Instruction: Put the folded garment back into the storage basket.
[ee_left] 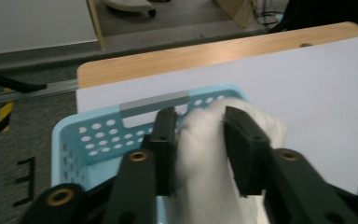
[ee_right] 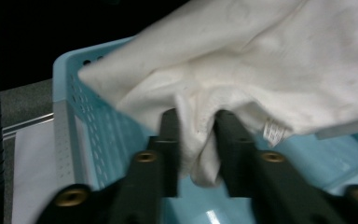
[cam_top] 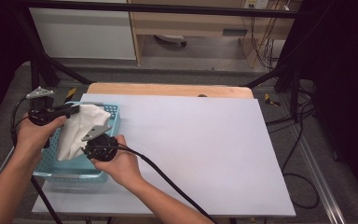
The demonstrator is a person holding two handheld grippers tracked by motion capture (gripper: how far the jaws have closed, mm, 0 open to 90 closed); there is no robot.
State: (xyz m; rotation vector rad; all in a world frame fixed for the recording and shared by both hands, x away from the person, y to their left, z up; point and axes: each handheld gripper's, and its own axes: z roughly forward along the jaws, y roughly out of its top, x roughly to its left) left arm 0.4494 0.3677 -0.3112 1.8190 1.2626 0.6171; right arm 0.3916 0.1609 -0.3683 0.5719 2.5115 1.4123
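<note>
White cloth: a crumpled white cloth (cam_top: 81,128) is held up over a light-blue basket at the near left corner of the table, pinched by both grippers.
Right gripper: the right gripper (cam_top: 89,145) is seen in the high view nearest the person, at the near end of the cloth, with a black cable trailing back past the forearm. In the right gripper view (ee_right: 197,140) a bunched fold of the cloth (ee_right: 242,70) is clamped between the two black jaws, and a small sewn label is seen at the cloth's lower hem.
Left gripper: the left gripper (cam_top: 74,110) is held at the far end of the cloth, above the basket's far left part. In the left gripper view (ee_left: 200,144) the jaws are closed on a thick roll of the cloth (ee_left: 205,163).
Basket: the perforated plastic basket (cam_top: 60,168) is set on the sheet, under the cloth; its rim with a grey handle strip is seen in the left gripper view (ee_left: 98,135), and its side wall in the right gripper view (ee_right: 74,121).
Table: a pale lilac sheet (cam_top: 200,154) is laid over most of the wooden tabletop (cam_top: 168,89), whose bare edge is seen along the far side.
Background: a grey floor, black frame struts and loose cables are seen beyond the table.
</note>
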